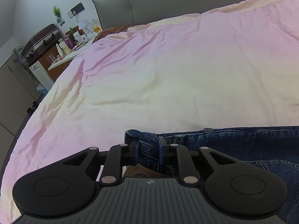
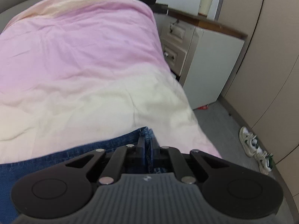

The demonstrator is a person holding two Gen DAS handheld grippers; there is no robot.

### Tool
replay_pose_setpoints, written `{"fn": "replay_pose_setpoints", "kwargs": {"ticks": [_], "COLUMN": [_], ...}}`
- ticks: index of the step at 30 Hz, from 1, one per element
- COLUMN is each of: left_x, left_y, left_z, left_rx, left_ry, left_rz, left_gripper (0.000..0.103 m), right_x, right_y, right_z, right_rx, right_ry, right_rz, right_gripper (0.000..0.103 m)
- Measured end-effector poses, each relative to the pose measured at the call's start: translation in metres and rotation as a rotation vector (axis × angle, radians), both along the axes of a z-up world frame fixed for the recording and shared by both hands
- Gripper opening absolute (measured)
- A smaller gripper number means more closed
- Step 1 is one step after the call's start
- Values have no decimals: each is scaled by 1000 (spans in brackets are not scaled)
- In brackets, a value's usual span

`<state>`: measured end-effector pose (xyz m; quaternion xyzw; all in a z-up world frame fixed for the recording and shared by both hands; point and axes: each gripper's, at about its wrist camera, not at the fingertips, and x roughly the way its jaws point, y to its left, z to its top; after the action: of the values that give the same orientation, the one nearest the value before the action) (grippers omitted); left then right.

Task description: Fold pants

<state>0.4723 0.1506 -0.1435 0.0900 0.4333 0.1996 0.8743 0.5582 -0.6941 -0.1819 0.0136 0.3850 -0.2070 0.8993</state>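
Note:
Dark blue jeans lie along the near edge of a bed covered with a pink and cream duvet. In the left wrist view my left gripper is shut on the left corner of the jeans' waistband, with a bunch of denim between its pads; the metal button shows just to the right. In the right wrist view the jeans stretch off to the left, and my right gripper is shut on their right end, a thin fold of denim pinched between the pads.
A grey headboard closes the far end of the bed. A cluttered side table and a dark suitcase stand at its left. On the right are a white cabinet with drawers, a cup, and sneakers on the grey floor.

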Motion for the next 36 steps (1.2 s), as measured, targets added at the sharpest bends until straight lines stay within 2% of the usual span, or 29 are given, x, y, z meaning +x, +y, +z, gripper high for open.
{"fn": "replay_pose_setpoints", "kwargs": {"ticks": [2,5,7,8,9,10,12,16,18,20,23,28,31,34,36], "left_x": [0,2,1,0,-4,-8,-20,-56,-76,-98,-133,-189,-210,-211,-206], "left_y": [0,-2,-1,0,1,3,3,-10,-24,-41,-66,-122,-155,-179,-190], "left_z": [-1,-1,2,6,11,18,34,63,70,72,71,52,34,13,-3], "left_rx": [3,4,8,12,5,-14,-43,-122,-157,-163,-210,-306,-280,-288,-261], "left_ry": [0,18,25,20,10,-10,-62,-101,-69,-15,47,117,123,123,127], "left_rz": [-1,-12,-28,-25,-25,-25,-29,-91,-162,-230,-341,-502,-580,-581,-565], "left_gripper": [21,22,30,34,42,52,61,61,60,54,53,53,53,54,54], "right_x": [5,20,29,32,32,28,16,-18,-36,-56,-87,-135,-158,-177,-185], "right_y": [9,18,23,22,20,20,21,22,28,34,34,46,58,70,78], "right_z": [5,-2,-10,-13,-14,-10,-1,16,21,22,25,28,27,23,18], "right_rx": [-75,-171,-202,-187,-170,-180,-207,-115,-115,-118,-67,-40,-13,28,44], "right_ry": [-20,29,75,107,122,105,75,69,84,101,111,144,157,171,192], "right_rz": [3,-42,-44,-46,-63,-77,-92,-81,-52,-36,-54,-44,-23,9,38], "right_gripper": [0,0,0,0,4,26,51,48,48,48,48,48,50,50,50]}}
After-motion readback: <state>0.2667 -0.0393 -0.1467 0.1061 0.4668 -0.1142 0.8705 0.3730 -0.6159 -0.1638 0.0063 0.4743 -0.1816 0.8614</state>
